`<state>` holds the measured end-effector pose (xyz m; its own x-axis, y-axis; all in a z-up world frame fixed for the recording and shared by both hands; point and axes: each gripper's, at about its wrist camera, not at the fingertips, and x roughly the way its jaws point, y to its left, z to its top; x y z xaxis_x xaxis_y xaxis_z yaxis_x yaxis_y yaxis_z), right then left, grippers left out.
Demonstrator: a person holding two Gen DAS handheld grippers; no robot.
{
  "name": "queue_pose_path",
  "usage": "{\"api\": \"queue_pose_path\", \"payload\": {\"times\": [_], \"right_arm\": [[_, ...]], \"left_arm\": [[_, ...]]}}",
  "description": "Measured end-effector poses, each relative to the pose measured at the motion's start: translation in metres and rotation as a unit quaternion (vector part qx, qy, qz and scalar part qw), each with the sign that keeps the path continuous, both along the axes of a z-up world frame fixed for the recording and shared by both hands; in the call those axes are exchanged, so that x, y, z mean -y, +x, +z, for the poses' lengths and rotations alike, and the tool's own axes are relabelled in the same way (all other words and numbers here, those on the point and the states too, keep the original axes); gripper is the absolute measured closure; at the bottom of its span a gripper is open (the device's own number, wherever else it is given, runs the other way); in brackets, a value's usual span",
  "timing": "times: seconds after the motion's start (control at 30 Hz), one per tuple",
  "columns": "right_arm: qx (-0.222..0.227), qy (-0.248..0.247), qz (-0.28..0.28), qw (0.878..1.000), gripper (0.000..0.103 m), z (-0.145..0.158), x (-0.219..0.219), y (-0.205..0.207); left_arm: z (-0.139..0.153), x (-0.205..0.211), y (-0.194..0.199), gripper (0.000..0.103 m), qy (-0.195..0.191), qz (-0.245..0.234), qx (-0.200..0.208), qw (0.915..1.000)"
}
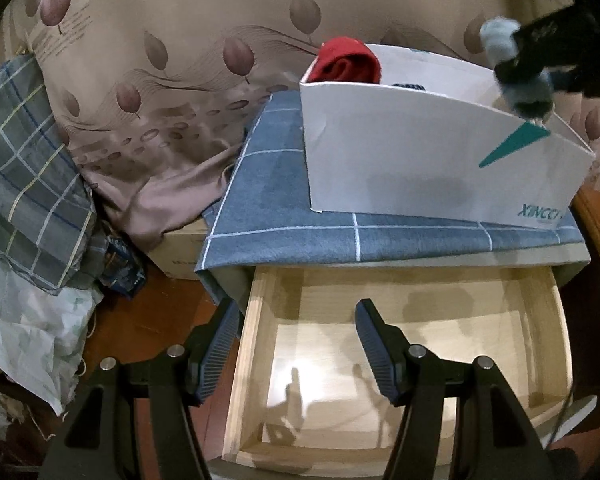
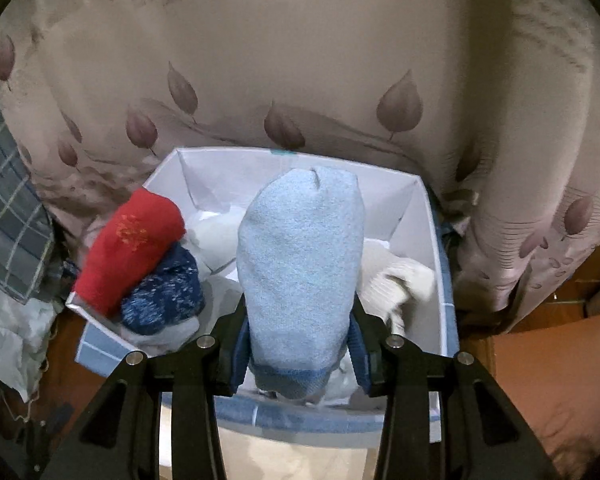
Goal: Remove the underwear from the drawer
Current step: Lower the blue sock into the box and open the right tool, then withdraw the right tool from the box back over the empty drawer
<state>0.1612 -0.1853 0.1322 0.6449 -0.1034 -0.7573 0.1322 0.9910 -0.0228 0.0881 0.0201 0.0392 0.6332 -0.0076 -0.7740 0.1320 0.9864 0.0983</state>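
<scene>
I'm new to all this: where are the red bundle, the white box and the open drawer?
red bundle (image 2: 134,240), right wrist view, its top.
white box (image 1: 400,152), left wrist view, front wall.
open drawer (image 1: 256,320), left wrist view, left wall.

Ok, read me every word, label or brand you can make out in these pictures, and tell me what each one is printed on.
"XINCO": teal letters low on the white cardboard box front; further letters too blurred to read.
"R...": dark print on the beige leaf-patterned curtain, right wrist view; only the first capital reads, the lines under it are blurred.
Small print on the curtain, left wrist view: unreadable.
</scene>
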Motion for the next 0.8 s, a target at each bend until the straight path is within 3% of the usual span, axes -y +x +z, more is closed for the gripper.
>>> {"api": "queue_pose_path", "payload": {"times": [0.3,0.33,0.4,0.5,0.8], "right_arm": [[-0.048,-0.008,-0.007,0.999,0.057,-0.046,-0.001,0.030],[-0.048,-0.010,-0.008,0.999,0.055,-0.047,-0.001,0.030],[-0.049,-0.008,-0.003,0.999,0.034,-0.049,-0.003,0.030],[-0.041,-0.014,0.002,0.999,0.018,-0.050,-0.007,0.029],[0.021,0.001,0.009,1.000,0.005,-0.017,-0.012,-0.005]], "left_arm": [[-0.001,0.003,-0.001,0.041,0.007,-0.006,0.004,1.0000],[-0.001,0.004,-0.001,0.041,0.007,-0.008,0.004,0.9999],[-0.001,0.005,-0.001,0.041,0.007,-0.011,0.004,0.9999],[-0.002,0.006,0.000,0.041,0.007,-0.014,0.001,0.9999],[-0.003,0.010,-0.001,0.041,0.009,-0.018,0.002,0.9998]]}}
